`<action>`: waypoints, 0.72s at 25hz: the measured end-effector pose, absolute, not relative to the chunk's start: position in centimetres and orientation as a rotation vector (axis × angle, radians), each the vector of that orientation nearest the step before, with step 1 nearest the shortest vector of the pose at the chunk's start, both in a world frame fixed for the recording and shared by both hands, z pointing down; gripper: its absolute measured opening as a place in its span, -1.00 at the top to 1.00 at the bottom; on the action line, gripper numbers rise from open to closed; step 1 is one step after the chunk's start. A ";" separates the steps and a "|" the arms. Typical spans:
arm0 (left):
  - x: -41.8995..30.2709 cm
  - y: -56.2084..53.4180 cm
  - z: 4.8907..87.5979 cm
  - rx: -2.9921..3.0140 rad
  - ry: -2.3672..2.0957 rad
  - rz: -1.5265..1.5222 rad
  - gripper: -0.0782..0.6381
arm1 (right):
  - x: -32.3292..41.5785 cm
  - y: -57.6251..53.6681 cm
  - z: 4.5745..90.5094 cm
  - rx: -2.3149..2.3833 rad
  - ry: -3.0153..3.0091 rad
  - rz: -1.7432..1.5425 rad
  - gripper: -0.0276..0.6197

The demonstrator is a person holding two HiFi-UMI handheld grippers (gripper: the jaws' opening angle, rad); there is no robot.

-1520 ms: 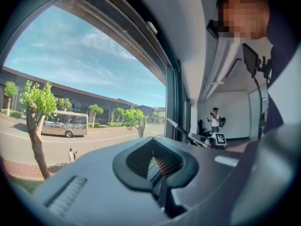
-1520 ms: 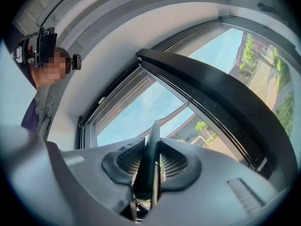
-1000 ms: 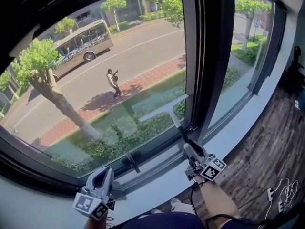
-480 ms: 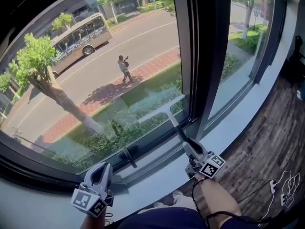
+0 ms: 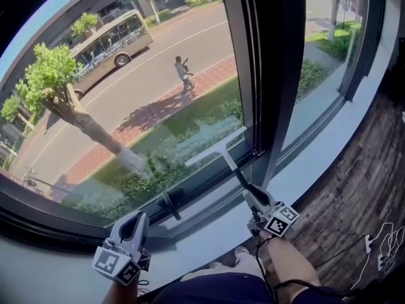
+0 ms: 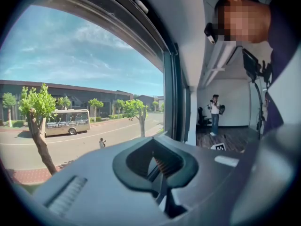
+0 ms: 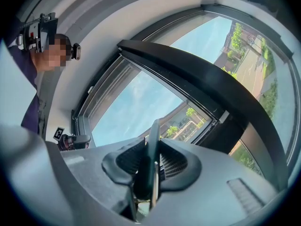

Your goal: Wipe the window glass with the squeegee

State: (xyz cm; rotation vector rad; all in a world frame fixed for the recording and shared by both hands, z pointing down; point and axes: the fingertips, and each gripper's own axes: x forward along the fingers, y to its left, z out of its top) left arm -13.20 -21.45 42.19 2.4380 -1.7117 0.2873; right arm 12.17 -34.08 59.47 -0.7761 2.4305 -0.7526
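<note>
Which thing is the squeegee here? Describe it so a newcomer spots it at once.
Find the left window pane, then its lower right corner beside the dark vertical frame post. The squeegee is the pale T-shaped bar there, its thin dark handle clamped in the right gripper; the black window latch is shorter and unheld.

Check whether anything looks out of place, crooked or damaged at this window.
Nothing stands out. The squeegee is clamped in the right hand-held gripper, its blade at the lower window glass. The left hand-held gripper is shut and empty. No cracks or spills show.
</note>
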 end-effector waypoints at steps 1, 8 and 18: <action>-13.1 -21.5 42.2 2.437 -1.712 0.294 0.77 | 12.2 -34.0 60.0 -0.777 2.431 -0.765 0.60; -11.8 -21.0 42.8 2.394 -1.726 0.320 0.77 | 12.6 -33.2 63.1 -0.776 2.480 -0.834 0.60; -12.1 -20.5 43.2 2.318 -1.801 0.277 0.77 | 13.0 -33.7 65.8 -0.812 2.519 -0.977 0.60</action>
